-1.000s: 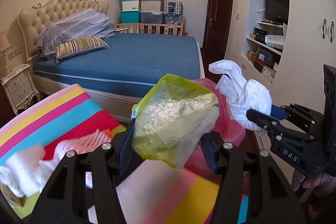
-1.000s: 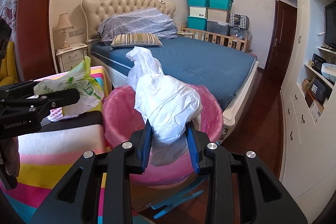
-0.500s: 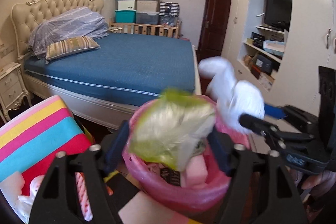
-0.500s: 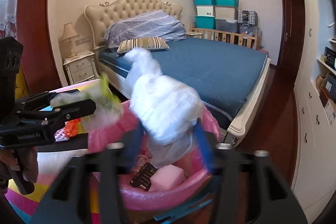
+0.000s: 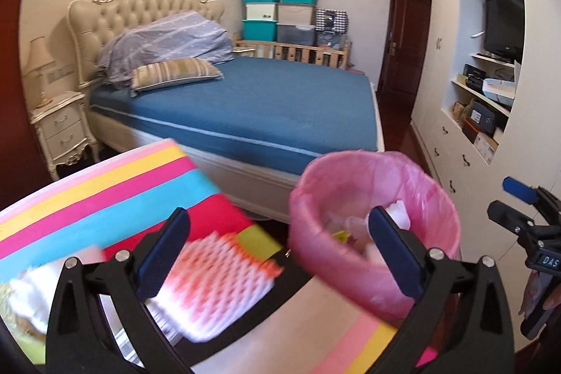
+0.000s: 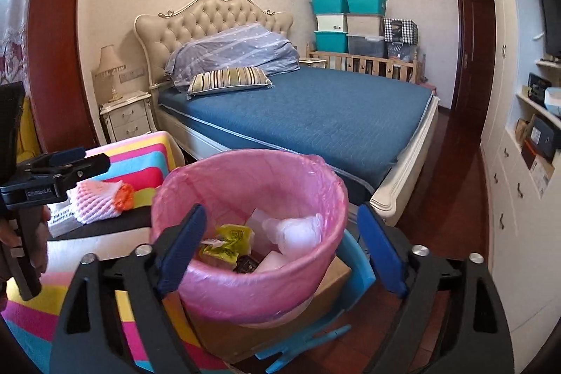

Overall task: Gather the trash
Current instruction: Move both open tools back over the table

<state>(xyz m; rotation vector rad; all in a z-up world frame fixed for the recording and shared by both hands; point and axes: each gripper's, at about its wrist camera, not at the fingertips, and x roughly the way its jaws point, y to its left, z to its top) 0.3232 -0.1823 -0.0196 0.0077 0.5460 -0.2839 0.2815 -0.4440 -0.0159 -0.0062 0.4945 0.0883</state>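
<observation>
**Ana:** Blue bedding covers the bed (image 6: 315, 114), which stands behind the pink-lined bin (image 6: 245, 272). What sits left of the bin?

**Ben:** A striped tabletop (image 5: 105, 184) in pink, yellow and cyan, its edge just beside the bin. On it lies a white and orange foam net (image 6: 101, 198), blurred in the left wrist view.

**Ana:** And inside the bin?

**Ben:** A crumpled white plastic bag (image 6: 298, 233) on the right side, a yellow-green wrapper (image 6: 228, 240) on the left, and 1 pale foam block (image 6: 271, 265) low at the front. Something dark lies beside the wrapper; I cannot tell what.

**Ana:** How are the claws?

**Ben:** The right claw (image 6: 280, 249) is spread wide and empty, 1 finger on each side of the bin, looking down into it. The left claw (image 5: 277, 255) is also wide and empty, spanning from the foam net to the bin's near rim. Neither touches any trash.
</observation>
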